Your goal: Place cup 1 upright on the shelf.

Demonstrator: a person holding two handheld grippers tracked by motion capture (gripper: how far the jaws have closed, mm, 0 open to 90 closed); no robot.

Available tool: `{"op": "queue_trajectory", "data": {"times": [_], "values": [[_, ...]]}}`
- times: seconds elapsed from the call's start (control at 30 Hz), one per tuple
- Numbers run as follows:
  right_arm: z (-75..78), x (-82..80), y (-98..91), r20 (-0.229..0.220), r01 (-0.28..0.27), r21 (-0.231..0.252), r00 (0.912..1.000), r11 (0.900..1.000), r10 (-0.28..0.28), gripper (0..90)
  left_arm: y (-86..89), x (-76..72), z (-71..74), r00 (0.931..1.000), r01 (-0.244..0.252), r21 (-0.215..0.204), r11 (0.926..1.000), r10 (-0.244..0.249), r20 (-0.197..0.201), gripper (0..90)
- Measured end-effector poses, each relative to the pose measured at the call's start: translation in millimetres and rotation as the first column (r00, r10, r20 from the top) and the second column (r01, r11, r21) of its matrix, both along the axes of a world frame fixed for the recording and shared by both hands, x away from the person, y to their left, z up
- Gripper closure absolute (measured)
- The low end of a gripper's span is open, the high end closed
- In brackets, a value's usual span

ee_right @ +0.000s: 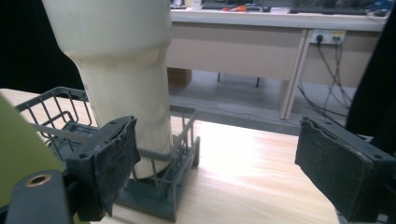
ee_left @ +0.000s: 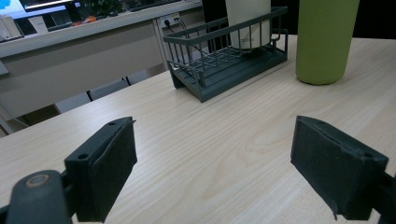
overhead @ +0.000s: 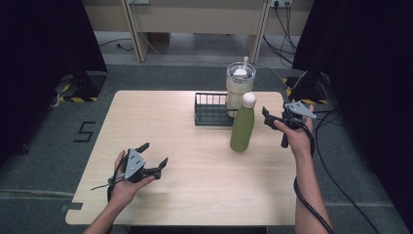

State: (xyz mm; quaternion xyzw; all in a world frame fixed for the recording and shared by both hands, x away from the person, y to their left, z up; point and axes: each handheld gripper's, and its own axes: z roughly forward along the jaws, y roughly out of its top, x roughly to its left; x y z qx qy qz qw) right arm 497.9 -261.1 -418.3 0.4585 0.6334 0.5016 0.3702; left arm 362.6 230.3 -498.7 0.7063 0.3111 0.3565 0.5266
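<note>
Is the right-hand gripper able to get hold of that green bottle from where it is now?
Probably yes. The right gripper hangs open beside the green bottle, with nothing between them. The bottle stands free on the table, just in front of the wire rack.

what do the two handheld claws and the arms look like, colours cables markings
Both are black: the left claw and right claw each carry a grey three-cornered plate on top and square black jaw pads. A black cable trails from each. The forearms are bare, no sleeves.
</note>
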Motion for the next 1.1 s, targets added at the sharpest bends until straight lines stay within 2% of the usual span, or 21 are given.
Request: {"op": "queue_trajectory", "data": {"times": [0.27, 0.7, 0.9, 1.1], "values": [[-5.3, -25.6, -3.4, 0.016, 0.041, -0.029, 0.9991, 0.9987, -0.041, 12.6, -0.1, 3.0, 3.7, 1.0, -0.005, -0.011, 0.9999, 0.005, 0.004, 13.1], [-34.1, -64.5, -11.6, 0.004, 0.087, -0.056, 0.9962, 0.9946, -0.087, 8.6, -8.3, 19.9, 12.0, 1.0, -0.01, -0.046, 0.9989, 0.01, -0.001, 10.8], [-39.8, -76.0, -12.5, 0.008, 0.091, -0.072, 0.9959, 0.9933, -0.09, 6.6, -15.3, 27.6, 16.6, 1.0, -0.003, -0.062, 0.998, 0.003, 0.002, 9.3], [-38.9, -83.5, -14.0, 0.014, 0.095, -0.066, 0.9955, 0.9933, -0.094, 6.2, -22.8, 35.3, 22.5, 0.9999, 0.003, -0.067, 0.9978, -0.002, 0.014, 8.4]]}}
